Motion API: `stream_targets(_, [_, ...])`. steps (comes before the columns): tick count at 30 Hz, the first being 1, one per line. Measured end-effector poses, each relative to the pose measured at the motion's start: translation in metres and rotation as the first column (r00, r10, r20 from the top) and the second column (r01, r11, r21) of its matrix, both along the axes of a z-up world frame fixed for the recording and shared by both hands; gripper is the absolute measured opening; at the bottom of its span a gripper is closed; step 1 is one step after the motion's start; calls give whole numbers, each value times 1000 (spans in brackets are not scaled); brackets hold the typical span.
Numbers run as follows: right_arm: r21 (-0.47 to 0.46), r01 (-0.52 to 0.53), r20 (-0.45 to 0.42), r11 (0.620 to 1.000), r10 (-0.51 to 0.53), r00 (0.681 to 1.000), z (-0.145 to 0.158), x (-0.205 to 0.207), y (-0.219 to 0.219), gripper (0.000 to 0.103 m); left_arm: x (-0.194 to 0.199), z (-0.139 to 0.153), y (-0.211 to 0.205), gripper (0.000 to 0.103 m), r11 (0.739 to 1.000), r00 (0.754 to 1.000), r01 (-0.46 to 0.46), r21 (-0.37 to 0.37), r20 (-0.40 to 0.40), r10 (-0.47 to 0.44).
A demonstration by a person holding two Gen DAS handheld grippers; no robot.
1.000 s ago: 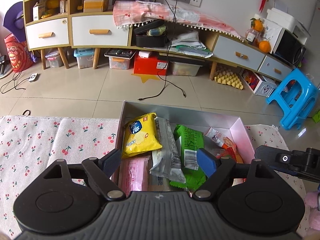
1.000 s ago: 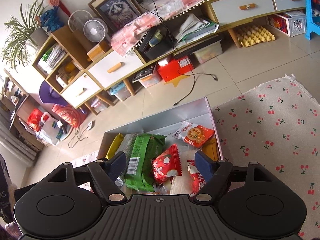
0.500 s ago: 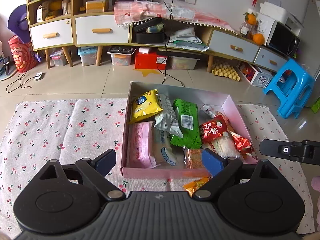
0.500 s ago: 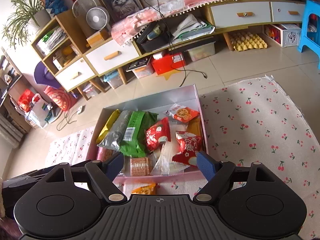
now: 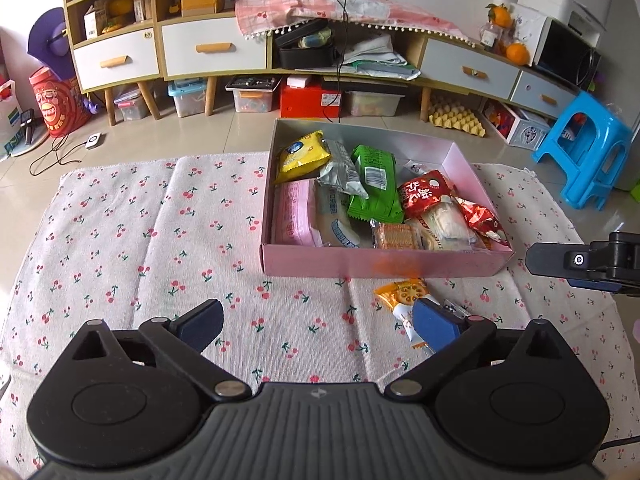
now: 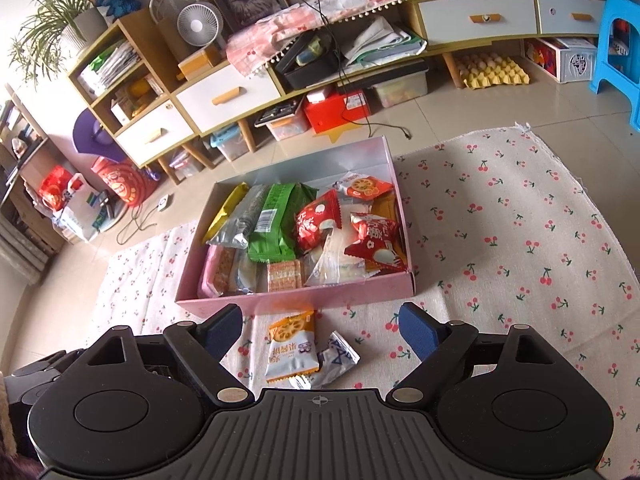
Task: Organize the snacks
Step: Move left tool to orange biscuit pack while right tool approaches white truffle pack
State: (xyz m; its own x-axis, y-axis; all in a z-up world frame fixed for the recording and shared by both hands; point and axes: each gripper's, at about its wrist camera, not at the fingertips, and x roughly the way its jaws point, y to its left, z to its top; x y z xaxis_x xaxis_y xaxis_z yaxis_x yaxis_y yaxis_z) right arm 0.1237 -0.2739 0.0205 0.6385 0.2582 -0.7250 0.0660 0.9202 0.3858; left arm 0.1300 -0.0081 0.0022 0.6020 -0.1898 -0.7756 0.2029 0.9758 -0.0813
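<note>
Grippers first: the left gripper has just been spreading and stands wide over the cherry-print cloth, nothing between its pads; the right gripper has also just been opening and is spread, pinching nothing. Between and just ahead of the right gripper's fingers lies an orange-and-white snack packet, its long axis running away from the gripper toward the box, orange end farthest (it carries Chinese writing I cannot read). A crumpled silver wrapper touches its right side. Beyond them sits the pink box, long axis running away from the gripper, full of snacks: a green packet with a barcode label lies lengthwise, red packets to its right.
</note>
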Motion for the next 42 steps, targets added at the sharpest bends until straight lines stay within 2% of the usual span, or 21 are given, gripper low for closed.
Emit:
stream_targets(6, [-28,-3,-1,1000,3,1000,-16,-13,-1,88,-15,-16,9,102,998,998,-59,-18,-38,58])
stream_targets(11, [-164,-96,-15,982,95,995,-32,-24,10,88,-22,-21,18,102,993,993,-107,-49,-55,105])
stream_targets(16, [-284,-263,-43,922,262,964,-52,-32,33,88,-20,-23,14,102,996,996,-83,-15,-39,82])
stream_targets(20, [-348,-373,-47,860,381,923,-64,-38,51,88,-14,-30,13,102,995,993,-94,-42,-81,91])
stream_targets(22, [-364,-398,-41,842,412,910,-69,-38,57,88,-10,-34,12,102,994,991,-98,-53,-101,92])
stream_targets(30, [-394,-397,-44,829,414,909,-86,-15,66,88,-2,-41,6,102,992,987,-104,-64,-130,95])
stream_targets(35, [-386,-395,-37,834,413,910,-88,-2,68,88,9,-42,2,100,987,983,-112,-115,-159,94])
stream_targets(38, [-387,-386,-41,837,403,914,-88,4,71,85,15,-45,-2,96,981,980,-115,-159,-180,85])
stream_targets(40, [-394,-382,-36,836,402,915,-88,4,72,84,19,-48,-3,88,972,977,-116,-205,-202,74])
stream_targets(42, [-390,-394,-27,832,417,908,-87,5,73,72,22,-51,-5,81,961,973,-121,-249,-223,65])
